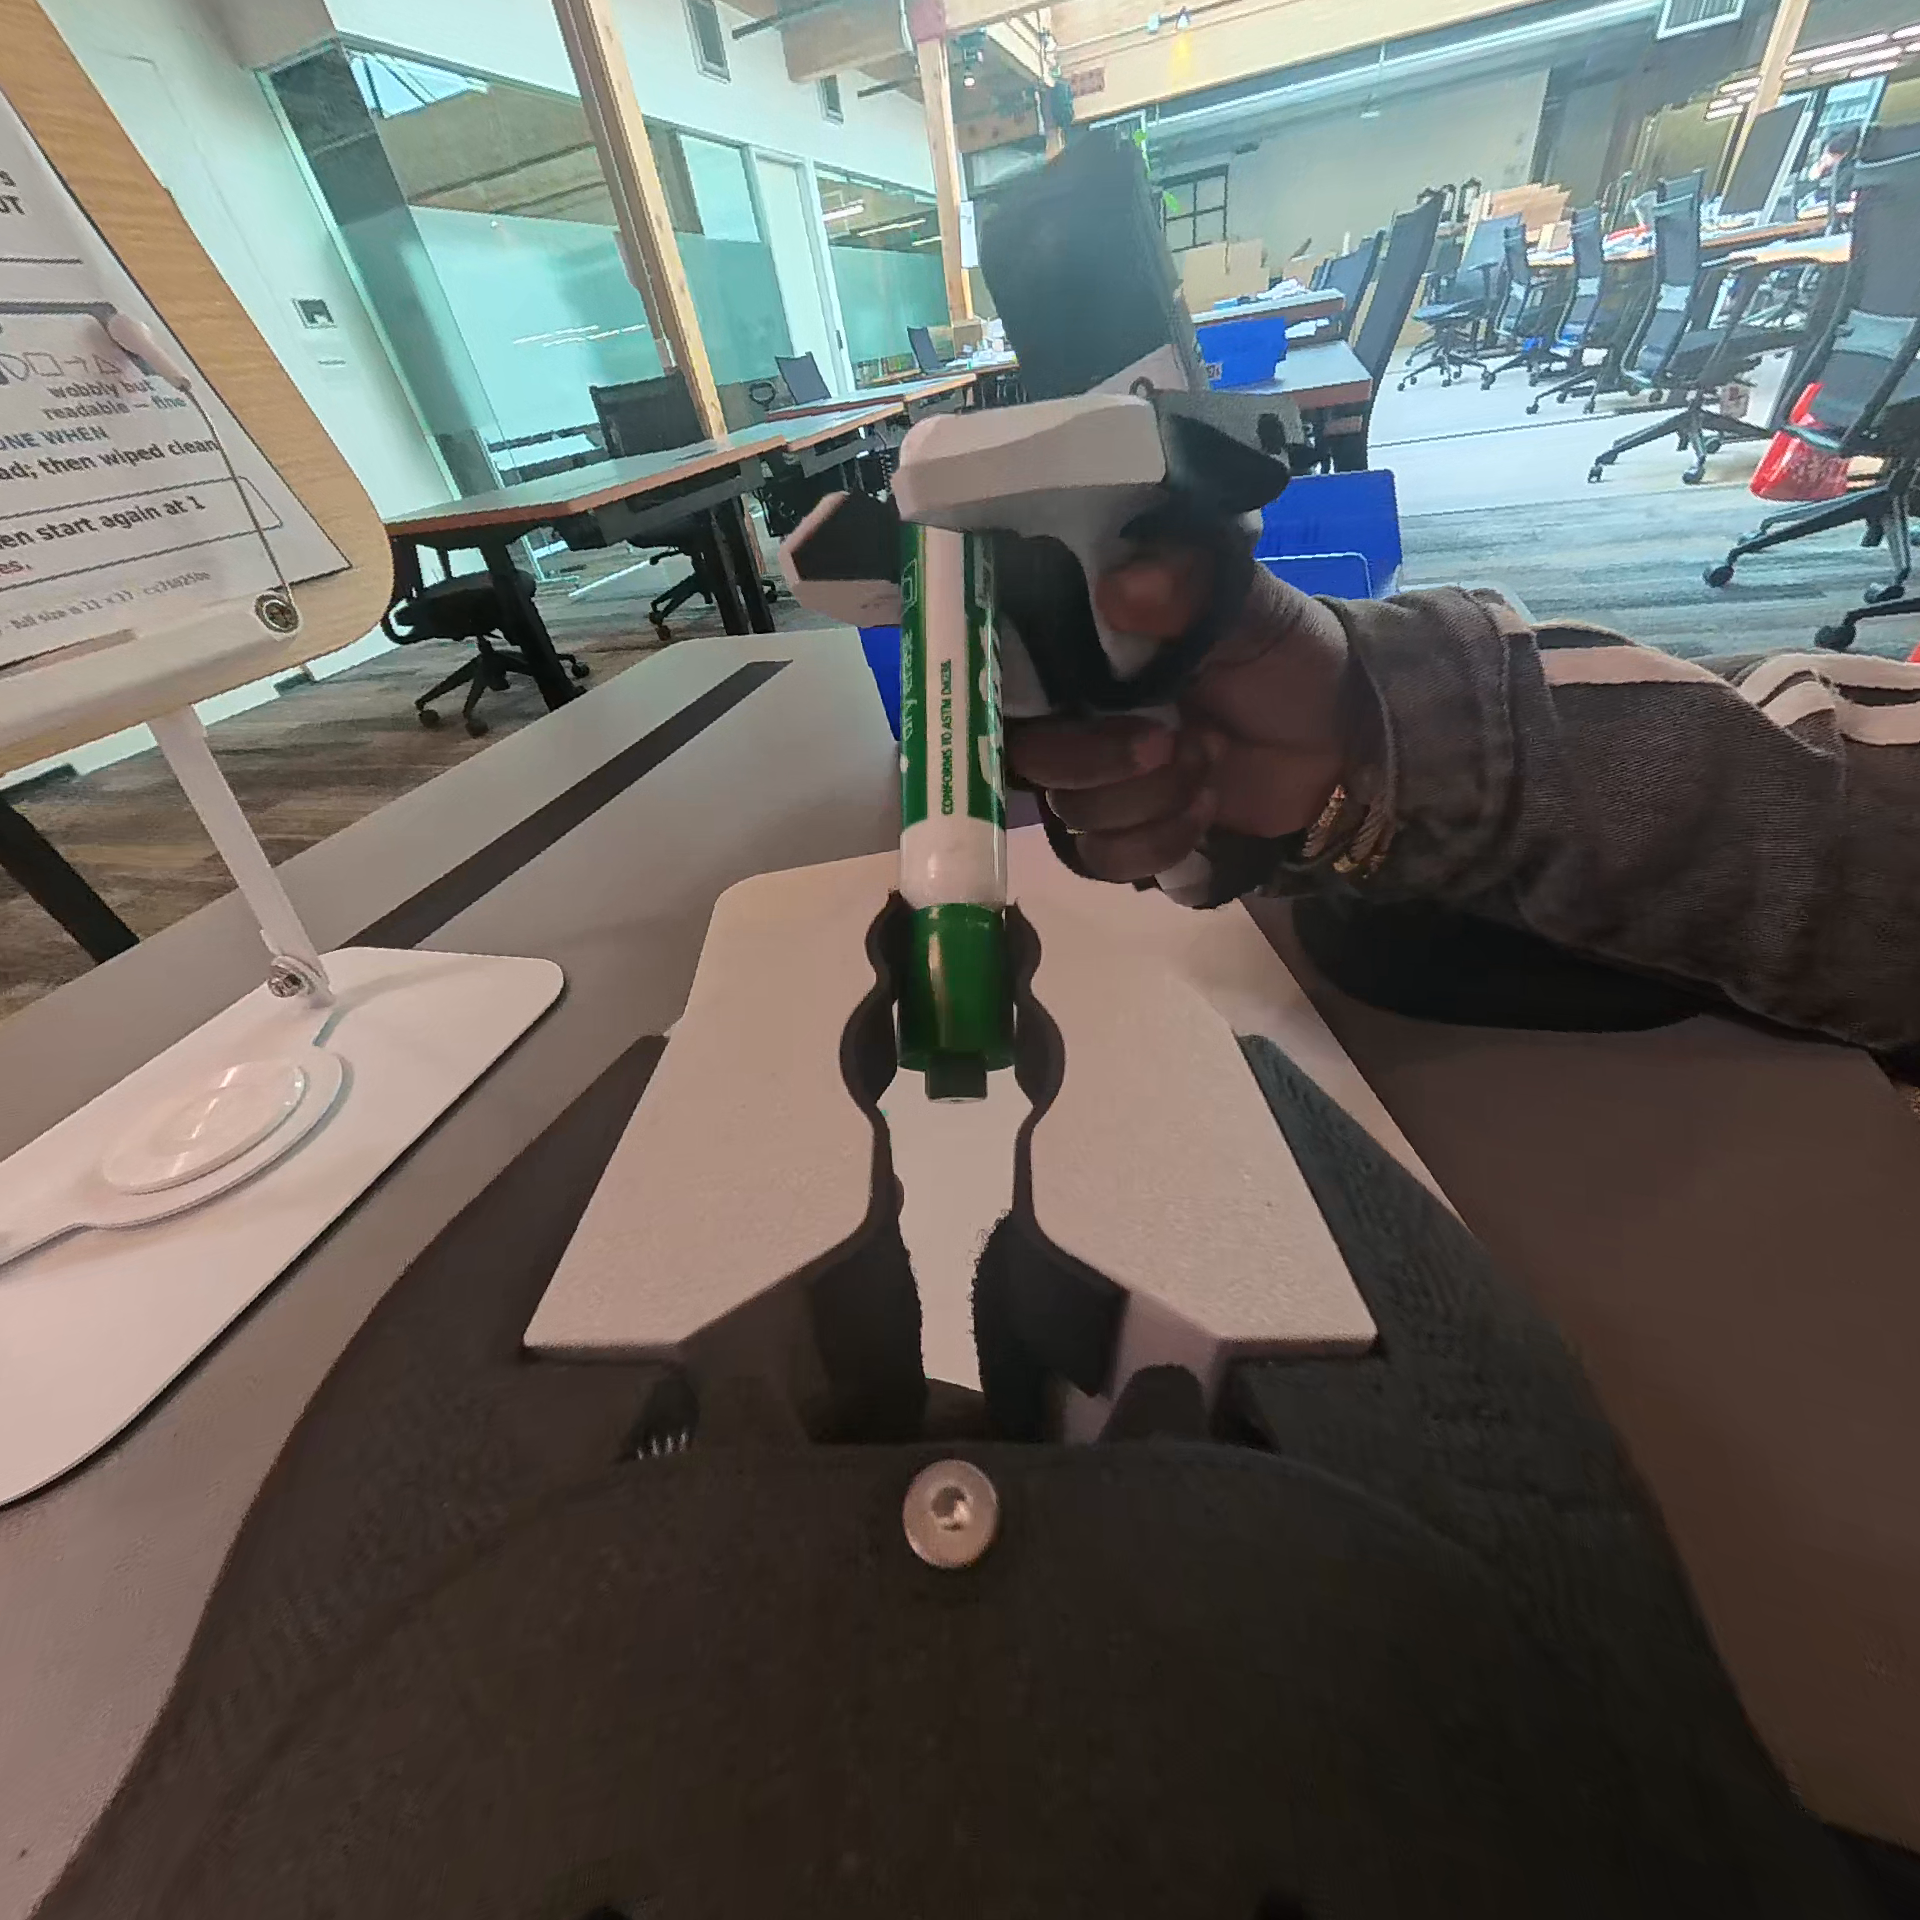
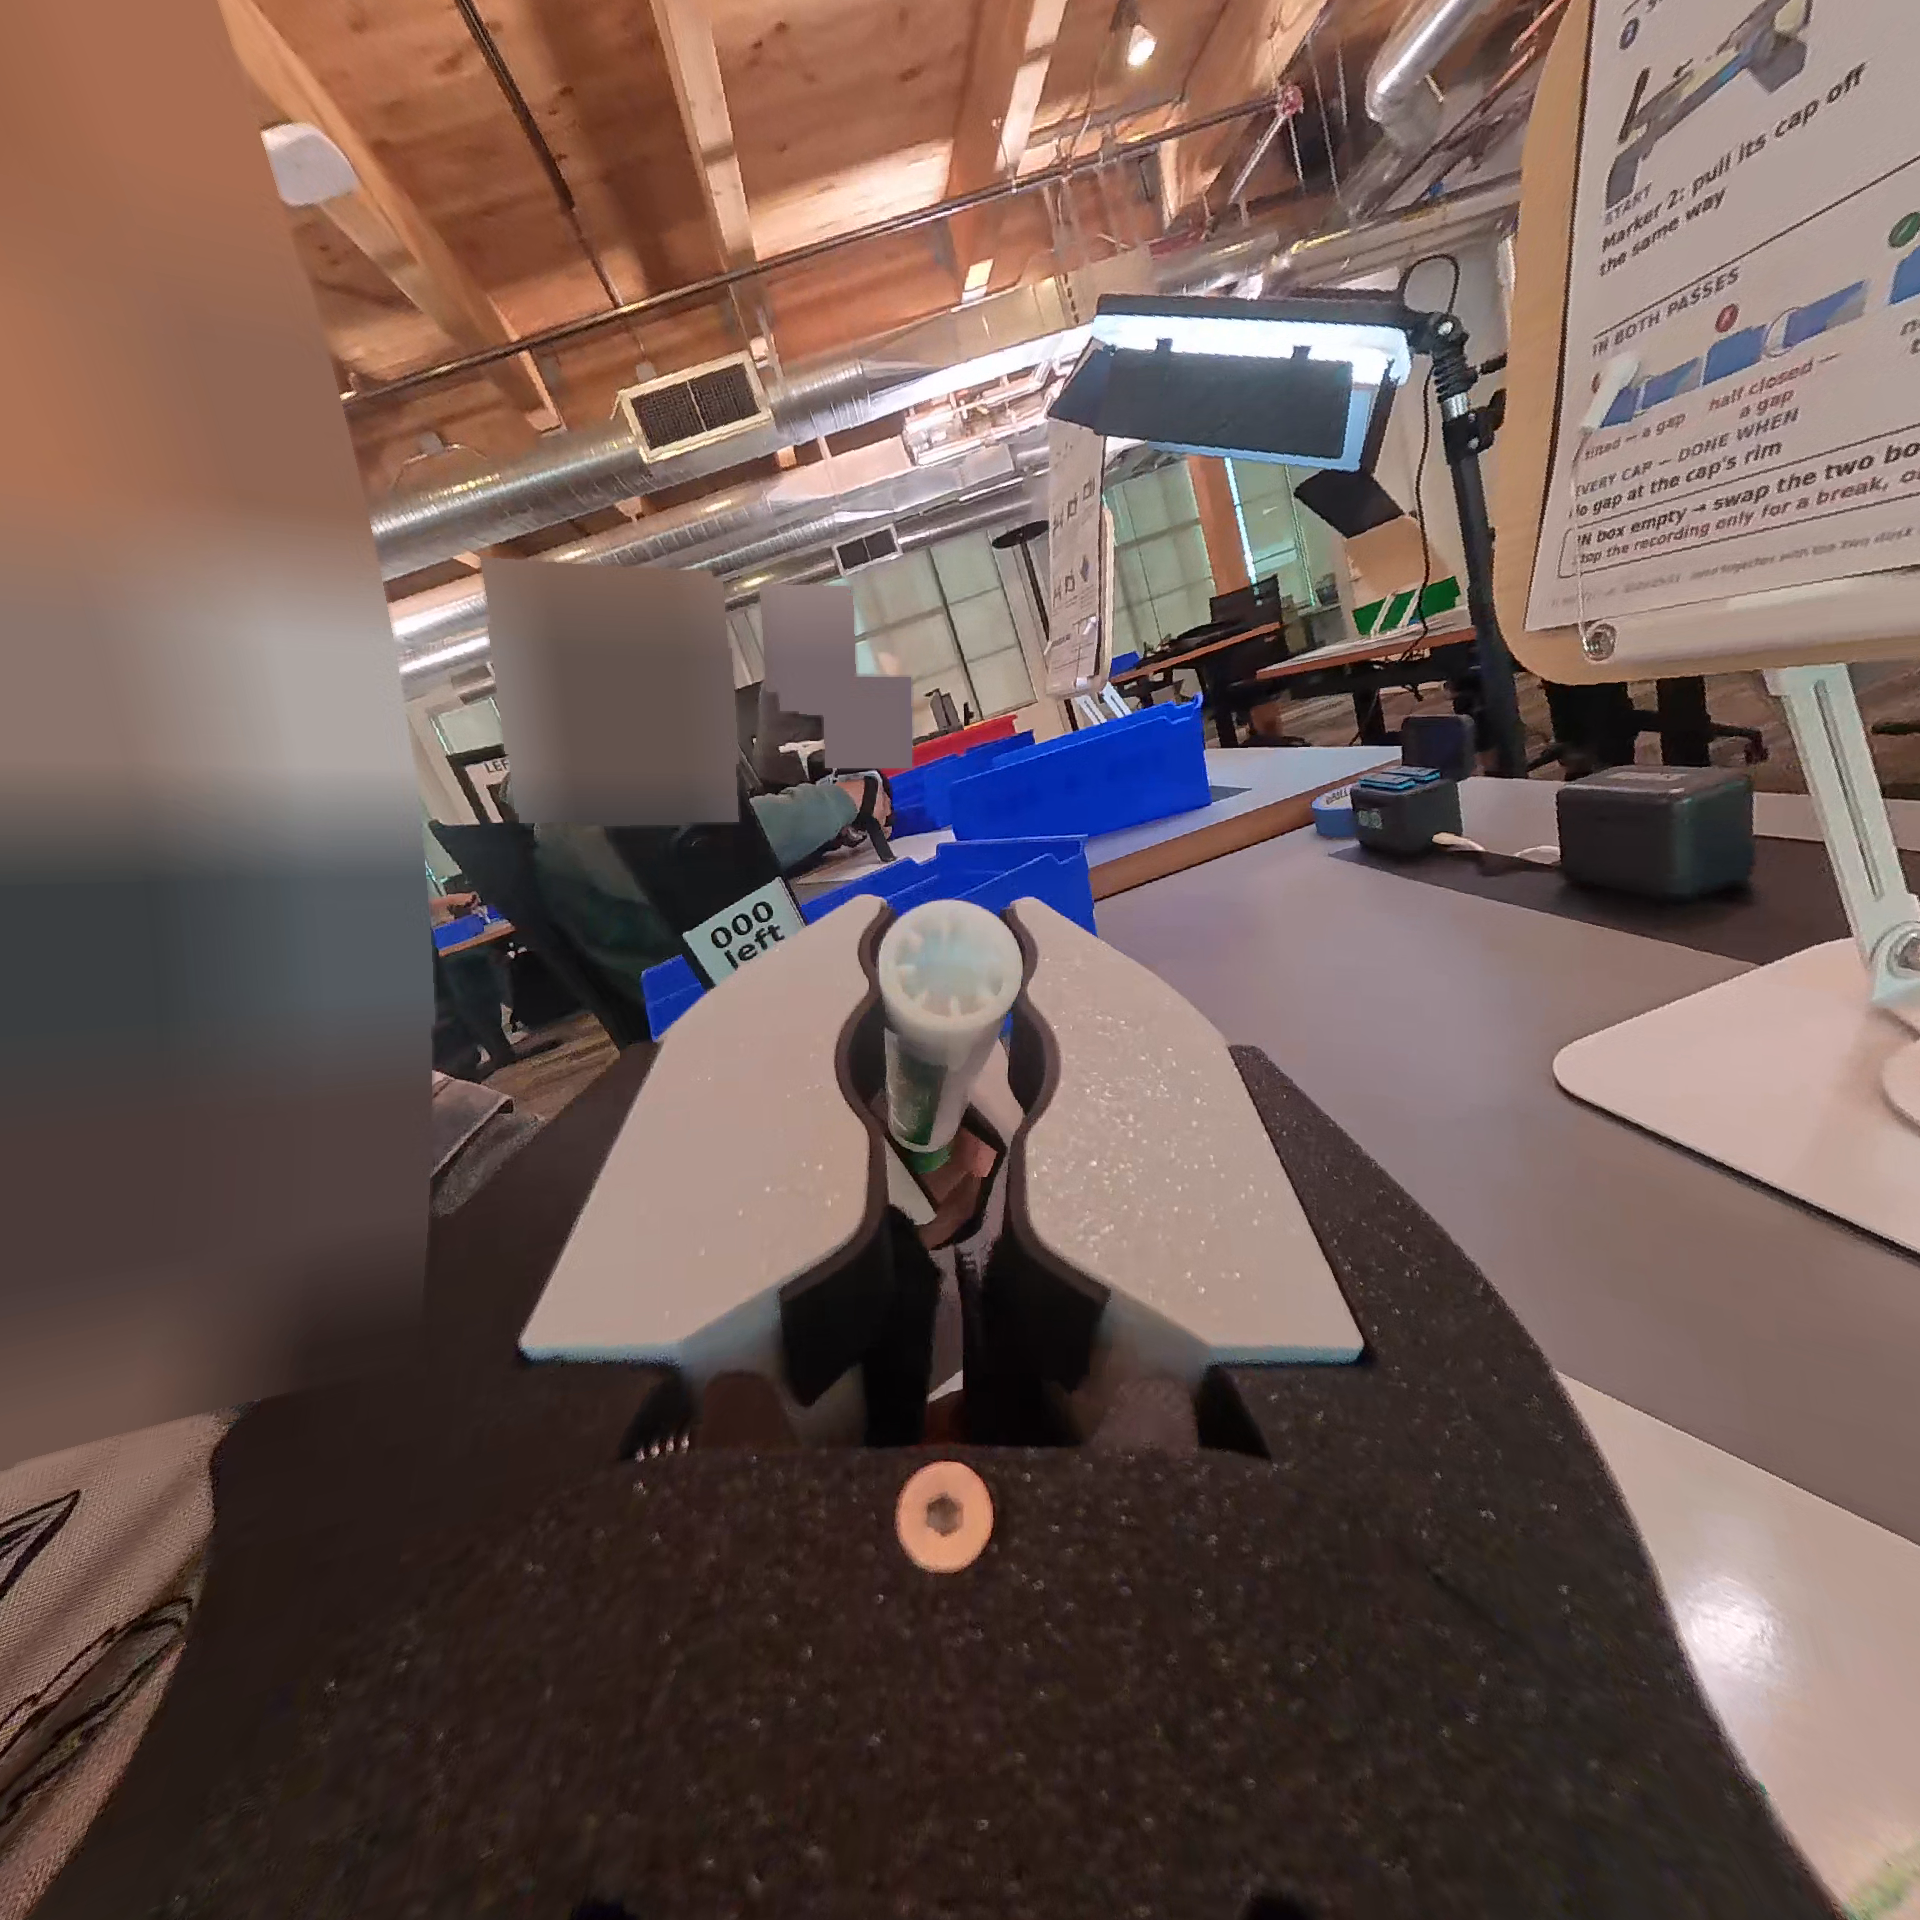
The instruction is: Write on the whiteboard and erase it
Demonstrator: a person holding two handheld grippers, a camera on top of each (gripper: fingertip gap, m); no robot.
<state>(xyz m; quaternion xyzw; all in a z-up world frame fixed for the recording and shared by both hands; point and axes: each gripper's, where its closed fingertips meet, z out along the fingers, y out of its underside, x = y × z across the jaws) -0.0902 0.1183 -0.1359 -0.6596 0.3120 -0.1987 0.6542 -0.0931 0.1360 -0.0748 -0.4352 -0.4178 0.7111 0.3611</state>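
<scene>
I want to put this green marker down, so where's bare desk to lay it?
Bare grey desk lies between the white sign-stand base and the marker. In the right wrist view, it is crowded by the grey cases.

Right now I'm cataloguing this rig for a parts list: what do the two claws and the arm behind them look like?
Each claw, left claw and right claw, has two flat light-grey fingers with scalloped black-lined inner edges, on a rough black body with one silver screw. The right claw has a pistol-style handle. The arm wears a faded grey denim sleeve and a gold bracelet.
</scene>
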